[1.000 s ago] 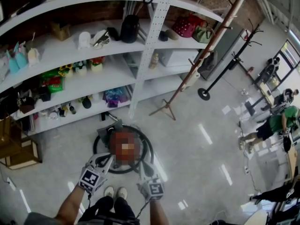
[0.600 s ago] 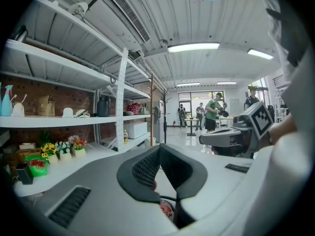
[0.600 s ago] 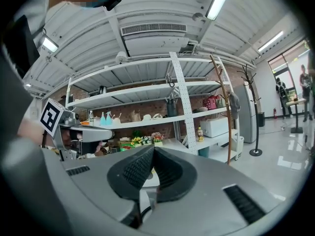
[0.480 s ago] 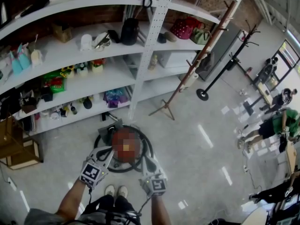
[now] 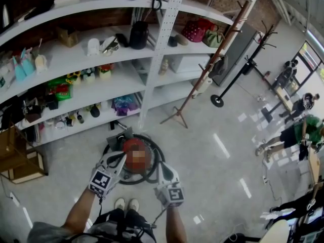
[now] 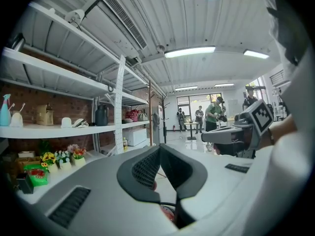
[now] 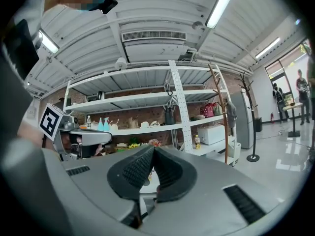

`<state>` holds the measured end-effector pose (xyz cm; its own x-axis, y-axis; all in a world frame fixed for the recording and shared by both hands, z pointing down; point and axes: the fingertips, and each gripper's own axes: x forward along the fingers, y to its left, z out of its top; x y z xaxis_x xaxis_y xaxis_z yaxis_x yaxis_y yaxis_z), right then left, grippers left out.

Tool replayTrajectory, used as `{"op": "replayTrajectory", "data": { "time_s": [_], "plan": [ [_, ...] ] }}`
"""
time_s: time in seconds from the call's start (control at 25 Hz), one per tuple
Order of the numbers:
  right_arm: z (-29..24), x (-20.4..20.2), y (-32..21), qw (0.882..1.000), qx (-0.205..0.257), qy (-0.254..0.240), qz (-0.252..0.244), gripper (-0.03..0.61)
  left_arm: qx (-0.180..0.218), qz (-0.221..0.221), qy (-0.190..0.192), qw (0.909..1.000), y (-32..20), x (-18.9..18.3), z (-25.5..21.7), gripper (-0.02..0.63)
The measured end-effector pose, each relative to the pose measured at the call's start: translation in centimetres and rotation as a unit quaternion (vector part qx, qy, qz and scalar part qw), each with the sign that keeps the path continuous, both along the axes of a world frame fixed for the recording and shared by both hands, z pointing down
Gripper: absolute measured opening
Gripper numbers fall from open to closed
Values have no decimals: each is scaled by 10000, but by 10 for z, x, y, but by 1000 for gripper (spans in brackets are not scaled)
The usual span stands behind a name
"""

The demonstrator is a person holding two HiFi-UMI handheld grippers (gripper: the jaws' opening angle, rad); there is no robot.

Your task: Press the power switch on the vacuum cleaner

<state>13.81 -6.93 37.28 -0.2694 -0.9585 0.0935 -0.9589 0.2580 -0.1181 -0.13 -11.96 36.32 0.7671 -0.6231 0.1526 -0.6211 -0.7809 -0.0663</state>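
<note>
The vacuum cleaner [image 5: 129,145] stands on the floor in front of the shelves, a round red body ringed by a black hose, partly under a mosaic patch. In the head view my left gripper [image 5: 121,157] reaches over its left side and my right gripper [image 5: 161,166] hovers at its right edge. Both are shut with nothing between the jaws. In the left gripper view the shut left gripper [image 6: 160,152] points level across the room, and a sliver of the red vacuum cleaner [image 6: 168,213] shows below. The right gripper [image 7: 152,152] points at the shelves. The switch cannot be made out.
White shelving [image 5: 76,92] with bottles, flowers and bags runs behind the vacuum. A wooden coat stand [image 5: 202,72] leans at the right, a black stand [image 5: 218,101] beyond it. A cardboard box [image 5: 20,168] sits at the left. People [image 5: 298,133] stand far right. My shoes [image 5: 125,204] are just behind the vacuum.
Both grippers have moved forward, closer to the vacuum cleaner, the left one now over its left side. Their jaws stay shut.
</note>
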Motion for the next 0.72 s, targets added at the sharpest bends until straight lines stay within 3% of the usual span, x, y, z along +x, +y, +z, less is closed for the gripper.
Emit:
{"op": "replayTrajectory", "data": {
  "time_s": [0.72],
  "plan": [
    [-49,-3,12,9987,481,125,87,11,505,127,93,9986,8,4,-45,8]
  ]
}}
